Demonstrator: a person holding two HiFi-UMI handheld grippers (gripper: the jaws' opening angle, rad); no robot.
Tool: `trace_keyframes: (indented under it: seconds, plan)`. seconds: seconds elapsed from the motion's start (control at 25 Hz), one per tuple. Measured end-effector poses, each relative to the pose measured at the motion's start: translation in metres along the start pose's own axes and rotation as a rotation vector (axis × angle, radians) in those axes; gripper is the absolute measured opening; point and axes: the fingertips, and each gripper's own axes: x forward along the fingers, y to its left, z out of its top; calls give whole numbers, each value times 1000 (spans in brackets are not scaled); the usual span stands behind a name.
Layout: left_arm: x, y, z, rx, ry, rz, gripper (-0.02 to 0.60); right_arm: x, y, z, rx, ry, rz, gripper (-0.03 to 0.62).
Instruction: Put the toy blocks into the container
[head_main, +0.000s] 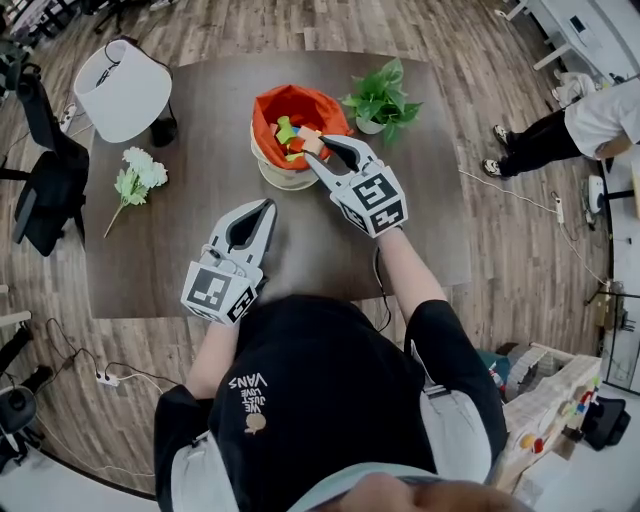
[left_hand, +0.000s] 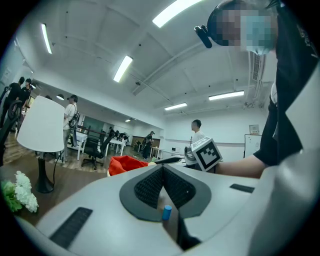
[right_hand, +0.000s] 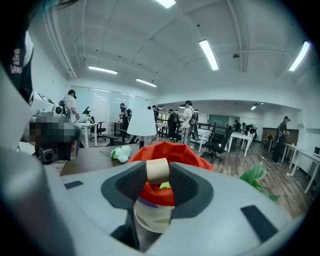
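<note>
Nearest the person, the left claw (head_main: 267, 207) hovers over the bare desk (head_main: 180, 270), clenched with nothing in it. Farther out, the right claw (head_main: 316, 148) grasps a tan block (right_hand: 157, 171) just over the red-lined container (head_main: 272, 108), where other blocks (head_main: 287, 132) lie.

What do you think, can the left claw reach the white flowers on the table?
Probably yes. The left claw is shut and empty, and only bare table lies between it and the white flowers, so nothing seems to block it.
</note>
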Motion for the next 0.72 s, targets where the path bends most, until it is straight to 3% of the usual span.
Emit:
trace_keyframes:
  seconds: [0.72]
  plan:
    - [0, 2, 2, 8, 4, 10, 11, 35, -12, -26, 63, 170, 4, 156]
